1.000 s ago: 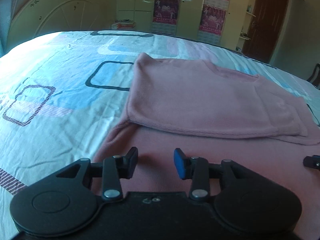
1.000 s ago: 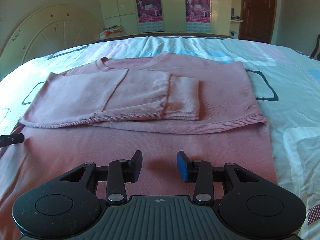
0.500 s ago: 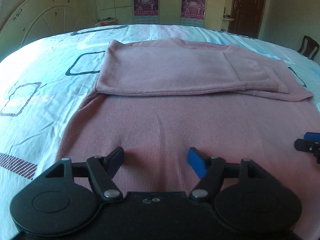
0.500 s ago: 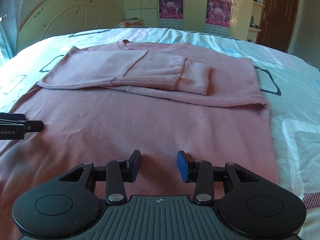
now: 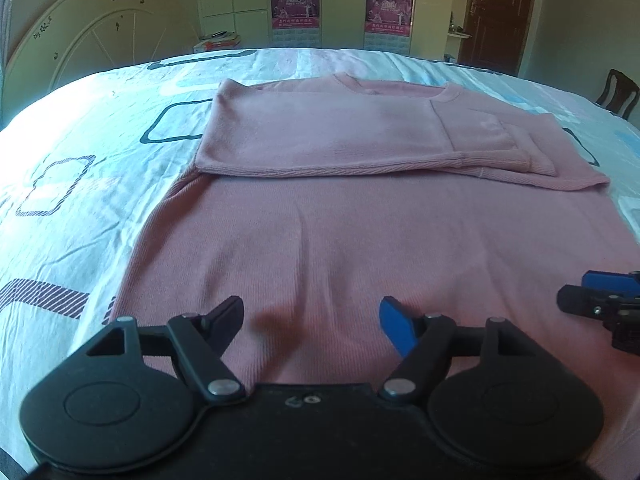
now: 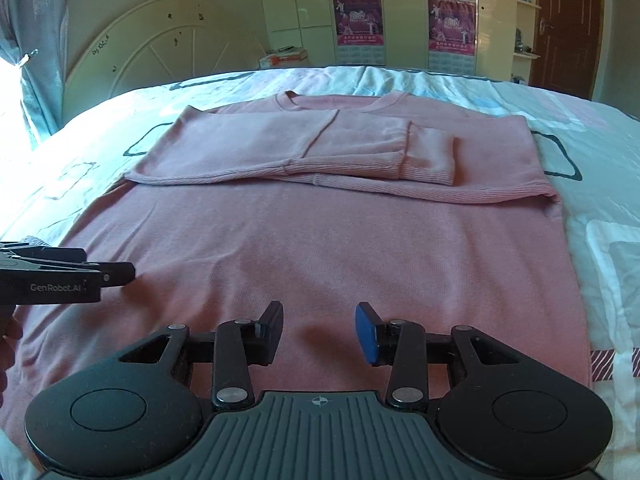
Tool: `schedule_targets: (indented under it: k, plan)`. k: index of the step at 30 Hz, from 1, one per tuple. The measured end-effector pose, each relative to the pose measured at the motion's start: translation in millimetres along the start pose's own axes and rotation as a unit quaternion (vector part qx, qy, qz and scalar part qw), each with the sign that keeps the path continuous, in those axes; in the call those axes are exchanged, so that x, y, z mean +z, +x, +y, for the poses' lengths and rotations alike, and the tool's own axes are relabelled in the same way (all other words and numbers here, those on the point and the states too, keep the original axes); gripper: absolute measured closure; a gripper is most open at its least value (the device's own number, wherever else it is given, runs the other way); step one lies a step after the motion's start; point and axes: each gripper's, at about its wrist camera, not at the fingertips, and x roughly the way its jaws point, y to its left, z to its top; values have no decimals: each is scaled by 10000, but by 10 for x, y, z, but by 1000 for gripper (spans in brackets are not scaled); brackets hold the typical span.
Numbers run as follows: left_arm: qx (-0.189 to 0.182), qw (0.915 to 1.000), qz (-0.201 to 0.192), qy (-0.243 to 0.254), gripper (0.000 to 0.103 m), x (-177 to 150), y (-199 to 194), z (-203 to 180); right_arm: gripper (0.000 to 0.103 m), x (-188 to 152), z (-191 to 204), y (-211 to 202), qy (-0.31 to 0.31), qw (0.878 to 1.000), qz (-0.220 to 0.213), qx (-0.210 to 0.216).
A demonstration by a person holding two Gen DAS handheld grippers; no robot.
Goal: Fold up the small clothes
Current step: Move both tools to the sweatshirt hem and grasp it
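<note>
Where the left wrist looks: left gripper (image 5: 311, 316) spread wide, recently opened, nothing between fingers; pink sweater (image 5: 360, 240) flat on bed (image 5: 80, 200), bare sheet open leftward. From right wrist: right gripper (image 6: 319, 332) narrowly parted, empty; sweater's sleeves folded across chest, right edge beside clear sheet.

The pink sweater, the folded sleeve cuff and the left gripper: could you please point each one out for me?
pink sweater (image 6: 360, 248): right wrist view, flat lower body panel.
folded sleeve cuff (image 6: 432, 158): right wrist view, ribbed end lying across the chest.
left gripper (image 5: 312, 316): left wrist view, gap between its open fingertips.
</note>
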Motion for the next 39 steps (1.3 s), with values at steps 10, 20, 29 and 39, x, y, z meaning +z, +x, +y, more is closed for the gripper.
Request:
schedule_targets:
  k: [10,20,29,39]
  plan:
    - [-252,9995,32,173,25,-378,-139,216,60,-344,180,-108,-107,9981,213,-568]
    - [-253,9996,139,1,25,-789,-576,746,57,-732,-92,-672,405,9897,311,-1339]
    - [-253,9971,254,-675,32,-995,-902,1139,44,-980,-322,-1151,1041,9762,117,-1897]
    - [-922,9888,576,-1018,65,-1039,-792,1253,55,-1180,-472,-1227,1863,9690,212,-1608]
